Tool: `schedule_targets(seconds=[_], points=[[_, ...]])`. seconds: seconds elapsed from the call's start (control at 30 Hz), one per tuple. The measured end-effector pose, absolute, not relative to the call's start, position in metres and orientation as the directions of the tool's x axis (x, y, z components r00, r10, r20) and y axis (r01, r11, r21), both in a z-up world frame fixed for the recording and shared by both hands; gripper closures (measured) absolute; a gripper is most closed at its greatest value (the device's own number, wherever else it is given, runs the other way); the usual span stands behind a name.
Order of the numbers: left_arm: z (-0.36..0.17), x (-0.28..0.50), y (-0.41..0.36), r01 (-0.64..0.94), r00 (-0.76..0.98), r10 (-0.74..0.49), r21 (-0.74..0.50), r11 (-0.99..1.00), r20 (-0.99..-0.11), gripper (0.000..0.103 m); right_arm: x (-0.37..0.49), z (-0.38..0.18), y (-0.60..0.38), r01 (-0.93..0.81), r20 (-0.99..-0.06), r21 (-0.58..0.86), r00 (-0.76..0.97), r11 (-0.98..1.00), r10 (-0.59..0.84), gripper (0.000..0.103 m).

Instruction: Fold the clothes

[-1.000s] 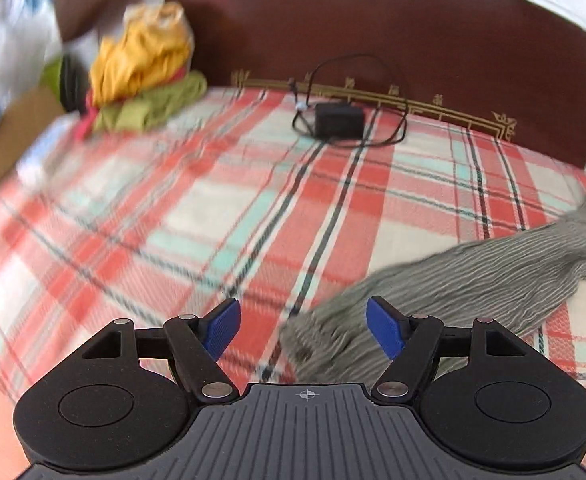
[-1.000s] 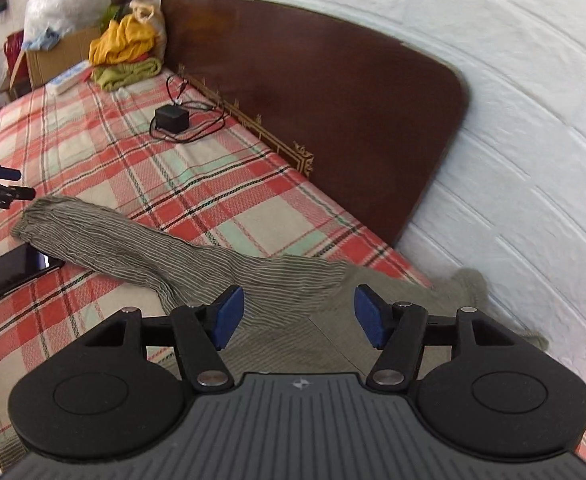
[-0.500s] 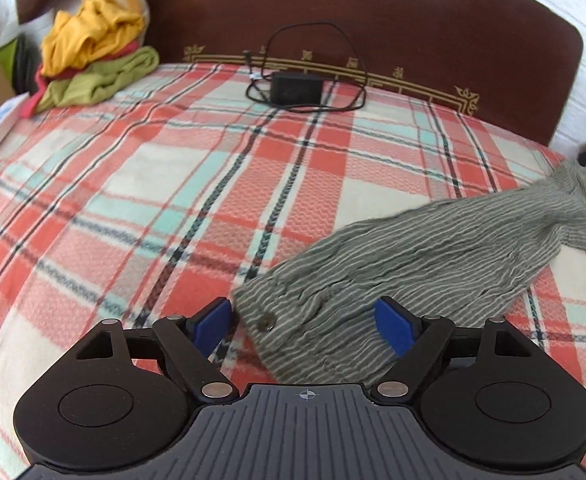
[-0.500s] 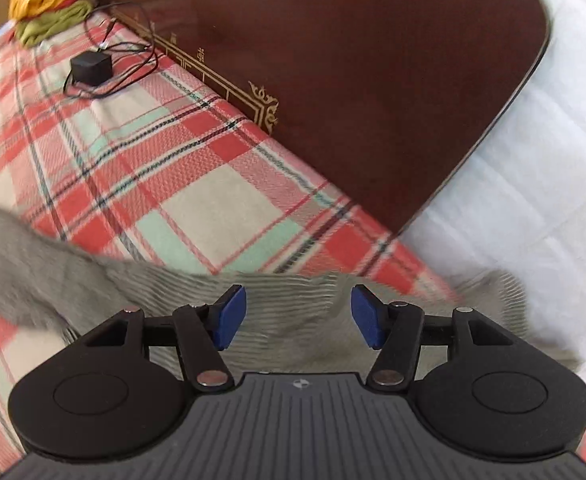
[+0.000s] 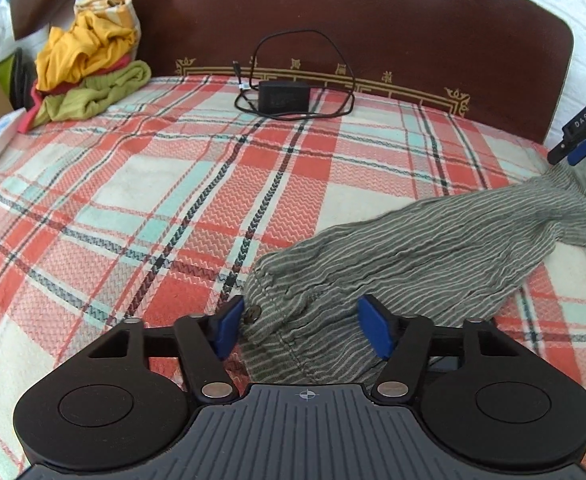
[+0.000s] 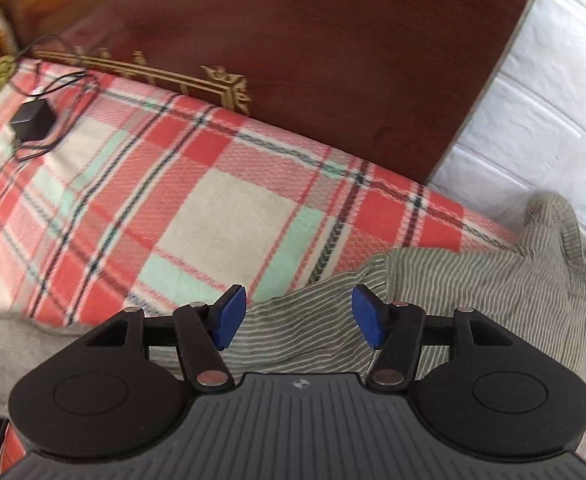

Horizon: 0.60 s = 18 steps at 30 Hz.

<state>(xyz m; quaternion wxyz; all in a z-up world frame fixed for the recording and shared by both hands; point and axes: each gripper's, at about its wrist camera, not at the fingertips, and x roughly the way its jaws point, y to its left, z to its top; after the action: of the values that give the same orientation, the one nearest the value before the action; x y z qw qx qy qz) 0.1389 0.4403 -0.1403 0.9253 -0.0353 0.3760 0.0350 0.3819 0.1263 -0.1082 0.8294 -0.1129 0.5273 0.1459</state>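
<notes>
— Grip check: where does the striped grey shirt lie, and why that way?
— Spread along the plaid bedcover, sleeve stretched out long, buttoned cuff nearest the left gripper; laid flat, probably to make the fold line easy to find

— Left jaws?
— Closing around the cuff, cloth between the blue pads, not yet pressing it as far as can be seen

— And the right gripper?
— Spread apart, angled down over the shirt's body near the wall side, nothing pinched; seemingly placed to take the far end so both ends lift together

— Anything in the way?
— Black charger with coiled cable by the headboard, well apart; pile of yellow and green clothes at the far corner, also clear of the shirt
</notes>
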Motion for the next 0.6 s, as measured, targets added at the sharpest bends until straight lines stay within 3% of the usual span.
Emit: schedule_targets(seconds=[0.07, 0.1, 0.13, 0.27, 0.4, 0.6], points=[[-0.139, 0.138, 0.438, -0.084, 0.718, 0.037, -0.034, 0.996, -0.695, 0.073, 0.383, -0.110, 0.123, -0.357, -0.911, -0.015, 0.390, 0.934, 0.135, 0.062], [-0.138, 0.138, 0.437, -0.080, 0.720, 0.036, -0.031, 0.996, -0.693, 0.088, 0.383, -0.111, 0.121, -0.355, -0.912, -0.004, 0.385, 0.935, 0.142, 0.086], [-0.137, 0.138, 0.436, -0.076, 0.721, 0.032, -0.033, 0.997, -0.692, 0.089, 0.383, -0.112, 0.120, -0.353, -0.913, 0.007, 0.379, 0.935, 0.150, 0.099], [-0.120, 0.129, 0.427, -0.028, 0.758, -0.055, -0.117, 0.993, -0.650, 0.090, 0.382, -0.104, 0.110, -0.352, -0.903, 0.059, 0.379, 0.934, 0.200, 0.100], [-0.078, 0.114, 0.415, 0.037, 0.836, -0.161, -0.240, 0.970, -0.524, 0.090, 0.382, -0.082, 0.088, -0.350, -0.873, 0.160, 0.387, 0.923, 0.298, 0.100], [0.007, 0.090, 0.360, 0.261, 0.879, -0.329, -0.231, 0.937, -0.344, 0.090, 0.383, -0.060, 0.038, -0.322, -0.833, 0.286, 0.382, 0.902, 0.400, 0.100]])
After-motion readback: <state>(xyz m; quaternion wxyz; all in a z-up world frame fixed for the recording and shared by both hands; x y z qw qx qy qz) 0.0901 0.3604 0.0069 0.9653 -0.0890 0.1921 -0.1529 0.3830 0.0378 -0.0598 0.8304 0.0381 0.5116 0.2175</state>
